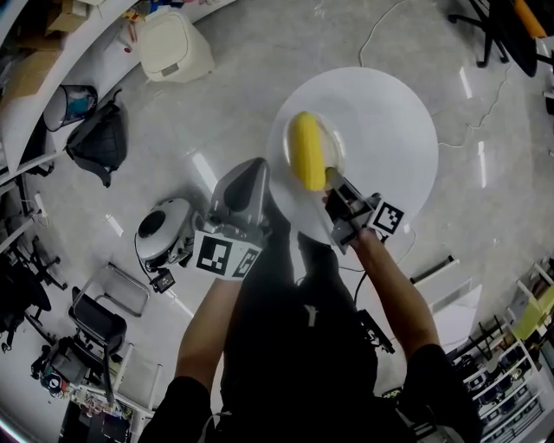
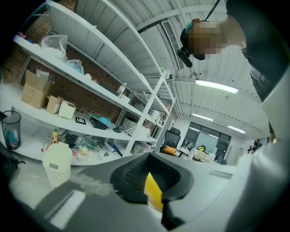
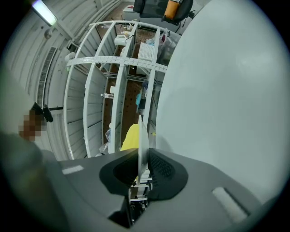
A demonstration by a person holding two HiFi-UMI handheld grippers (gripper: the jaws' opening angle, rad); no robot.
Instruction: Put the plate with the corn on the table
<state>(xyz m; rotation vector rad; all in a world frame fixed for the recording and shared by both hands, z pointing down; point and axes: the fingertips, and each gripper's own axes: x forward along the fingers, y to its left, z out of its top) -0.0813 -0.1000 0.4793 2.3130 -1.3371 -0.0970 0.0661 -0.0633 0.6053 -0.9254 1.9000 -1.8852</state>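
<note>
A white plate (image 1: 333,169) carries a yellow corn cob (image 1: 307,150) and hangs over the near-left part of the round white table (image 1: 389,112). My right gripper (image 1: 336,192) is shut on the plate's near rim. In the right gripper view the plate (image 3: 142,145) stands edge-on between the pads, with the corn (image 3: 130,136) behind it and the table (image 3: 226,90) filling the right. Whether the plate touches the table I cannot tell. My left gripper (image 1: 253,173) floats just left of the plate, apart from it, jaws together. A yellow sliver (image 2: 153,192) shows at their seam.
On the floor to the left are a white lidded bin (image 1: 176,45), a black bag (image 1: 99,138) and a round grey-and-white device (image 1: 164,229). White shelving (image 2: 90,86) with boxes lines the left wall. An office chair (image 1: 493,26) stands beyond the table at top right.
</note>
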